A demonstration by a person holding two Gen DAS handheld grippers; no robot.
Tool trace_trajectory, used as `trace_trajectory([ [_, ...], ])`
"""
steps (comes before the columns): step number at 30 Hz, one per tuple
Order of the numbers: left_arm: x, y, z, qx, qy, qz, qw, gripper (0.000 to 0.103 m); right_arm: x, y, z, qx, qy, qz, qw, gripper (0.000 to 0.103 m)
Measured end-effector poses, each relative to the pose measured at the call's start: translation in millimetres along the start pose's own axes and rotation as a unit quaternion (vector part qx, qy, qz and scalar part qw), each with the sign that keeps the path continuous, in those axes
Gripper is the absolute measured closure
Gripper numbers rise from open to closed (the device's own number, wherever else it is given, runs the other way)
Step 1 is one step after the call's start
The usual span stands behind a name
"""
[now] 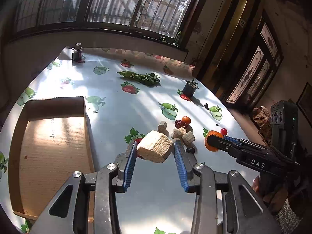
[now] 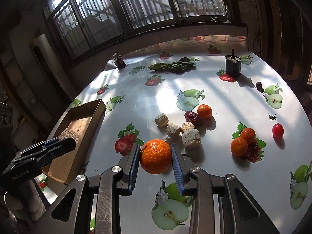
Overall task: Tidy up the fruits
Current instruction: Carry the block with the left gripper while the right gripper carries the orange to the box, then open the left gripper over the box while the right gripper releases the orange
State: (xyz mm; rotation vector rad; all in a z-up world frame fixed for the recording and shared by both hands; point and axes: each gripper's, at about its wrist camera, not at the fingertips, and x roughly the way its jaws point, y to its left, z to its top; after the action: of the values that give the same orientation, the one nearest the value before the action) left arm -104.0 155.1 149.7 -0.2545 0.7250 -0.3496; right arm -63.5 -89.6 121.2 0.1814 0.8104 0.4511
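In the left wrist view, the fruit-print desk (image 1: 126, 101) fills the middle under barred windows, the cardboard box (image 1: 52, 136) at left; the left gripper (image 1: 155, 146), lower centre, has its jaws clamped on a tan fibrous chunk (image 1: 155, 146). In the right wrist view, the right gripper (image 2: 156, 156), lower centre, has its jaws pressed on a large orange (image 2: 156, 156), with two small oranges (image 2: 242, 141) at right.

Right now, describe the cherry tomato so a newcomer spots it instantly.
Start at the cardboard box on the table's left, then cross to the far right edge. Past the two small oranges sits the cherry tomato, alone. It is the only smooth, shiny red ball there.
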Motion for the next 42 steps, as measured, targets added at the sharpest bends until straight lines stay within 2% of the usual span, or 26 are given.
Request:
trace_trajectory([
  [2,-34,12,11,-0.01,-0.02,-0.006,0.9997,0.065,-10,27,10,-0.013,-0.006,0.033,0.999,0.069],
  [8,-124,52,59,-0.015,-0.082,0.046,0.9955,0.065,-37,109,68,-0.042,-0.037,0.144,0.988,0.068],
  [10,-133,68,78,-0.017,-0.086,0.062,0.9942,0.065,-39,133,95,-0.041,-0.038,0.19,0.98,0.068],
  [12,-124,86,95,-0.017,-0.08,0.099,0.9918,0.065,-31,158,117,-0.047,-0.038,0.21,0.976,0.068],
  [15,-86,130,107,-0.044,-0.045,0.137,0.9886,0.065,7,189,133,-0.07,-0.028,0.182,0.98,0.068],
  [17,-54,161,106,-0.07,-0.021,0.15,0.986,0.065,53,203,129,-0.082,0.0,0.147,0.986,0.068],
  [19,-22,189,99,-0.1,0.001,0.154,0.9831,0.065,103,204,118,-0.078,0.039,0.126,0.988,0.068],
  [22,25,221,87,-0.138,0.034,0.142,0.9796,0.065,164,199,96,-0.083,0.072,0.104,0.989,0.068],
  [28,89,257,70,-0.166,0.087,0.168,0.9678,0.065,243,193,72,-0.097,0.12,0.08,0.985,0.068],
  [35,114,276,58,-0.191,0.109,0.173,0.9601,0.065,286,191,62,-0.119,0.146,0.052,0.981,0.068],
  [39,113,275,57,-0.188,0.106,0.171,0.9614,0.063,294,193,61,-0.126,0.148,0.041,0.98,0.068],
  [40,112,275,57,-0.19,0.104,0.17,0.9614,0.059,294,193,62,-0.124,0.147,0.044,0.98,0.068],
  [42,106,274,57,-0.195,0.097,0.167,0.9615,0.057,289,194,65,-0.129,0.131,0.035,0.982,0.063],
])
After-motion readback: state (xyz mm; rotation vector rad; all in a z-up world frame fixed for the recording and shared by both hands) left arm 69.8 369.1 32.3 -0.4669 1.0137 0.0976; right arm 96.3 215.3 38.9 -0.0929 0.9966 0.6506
